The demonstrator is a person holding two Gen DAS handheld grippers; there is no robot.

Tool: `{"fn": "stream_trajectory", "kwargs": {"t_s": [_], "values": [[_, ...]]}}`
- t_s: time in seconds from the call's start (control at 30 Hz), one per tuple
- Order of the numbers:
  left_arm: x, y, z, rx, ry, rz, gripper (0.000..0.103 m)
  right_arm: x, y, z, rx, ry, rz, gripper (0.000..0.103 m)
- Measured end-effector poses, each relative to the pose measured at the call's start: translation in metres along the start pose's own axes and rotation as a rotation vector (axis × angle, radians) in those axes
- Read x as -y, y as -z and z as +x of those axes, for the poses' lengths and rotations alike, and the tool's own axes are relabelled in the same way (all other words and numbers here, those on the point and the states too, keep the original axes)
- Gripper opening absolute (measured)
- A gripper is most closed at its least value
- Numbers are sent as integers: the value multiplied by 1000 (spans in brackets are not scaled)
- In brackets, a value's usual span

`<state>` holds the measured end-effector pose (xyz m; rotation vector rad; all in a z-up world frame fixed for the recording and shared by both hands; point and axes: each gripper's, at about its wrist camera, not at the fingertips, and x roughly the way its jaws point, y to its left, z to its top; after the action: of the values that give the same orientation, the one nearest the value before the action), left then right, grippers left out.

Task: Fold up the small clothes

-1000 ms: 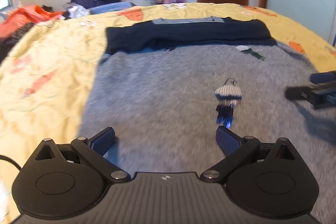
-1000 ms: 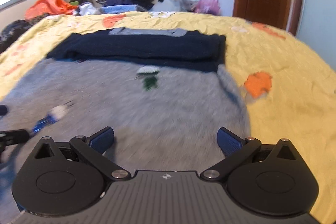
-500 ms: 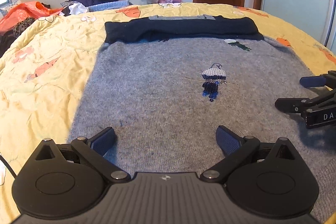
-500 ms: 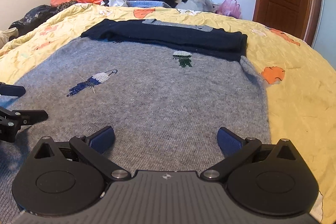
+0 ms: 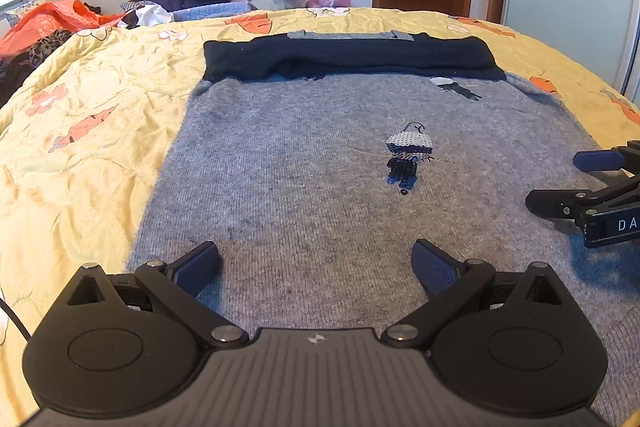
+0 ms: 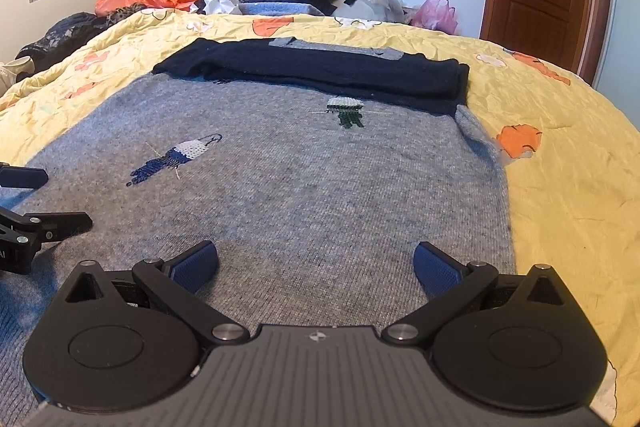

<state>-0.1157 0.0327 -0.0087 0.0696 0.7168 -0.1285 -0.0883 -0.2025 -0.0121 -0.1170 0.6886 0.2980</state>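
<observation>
The grey sweater [image 5: 304, 163] lies flat on the yellow quilt [image 5: 92, 115], its dark navy sleeves [image 5: 352, 57] folded across the far end. Compared with half a second ago, little has changed: left gripper [image 5: 316, 267] and right gripper [image 6: 316, 265] still hover spread wide, holding nothing.
</observation>
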Motion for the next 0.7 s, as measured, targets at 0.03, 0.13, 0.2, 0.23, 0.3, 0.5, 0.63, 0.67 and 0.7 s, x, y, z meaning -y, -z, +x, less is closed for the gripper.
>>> {"fn": "stream_trajectory", "kwargs": {"t_s": [0.03, 0.13, 0.2, 0.23, 0.3, 0.5, 0.63, 0.67, 0.7], "values": [[1, 0, 0, 0, 0, 1, 103, 0, 0, 0, 0, 1, 0, 103], [0, 0, 0, 1, -1, 0, 103, -1, 1, -1, 1, 5, 1, 103], [0, 1, 0, 1, -1, -1, 103, -1, 1, -1, 1, 7, 3, 103], [-1, 0, 0, 1, 1, -1, 103, -1, 1, -1, 1, 8, 3, 103], [0, 1, 0, 1, 2, 0, 103, 0, 1, -1, 1, 6, 5, 103], [0, 2, -2, 2, 3, 0, 103, 0, 1, -1, 0, 10, 2, 103], [0, 2, -2, 2, 4, 0, 103, -3, 2, -6, -15, 23, 7, 103], [-1, 2, -2, 2, 5, 0, 103, -5, 5, -10, -27, 33, 8, 103], [-1, 2, -2, 2, 4, 0, 103, -8, 8, -17, -35, 36, 7, 103]]}}
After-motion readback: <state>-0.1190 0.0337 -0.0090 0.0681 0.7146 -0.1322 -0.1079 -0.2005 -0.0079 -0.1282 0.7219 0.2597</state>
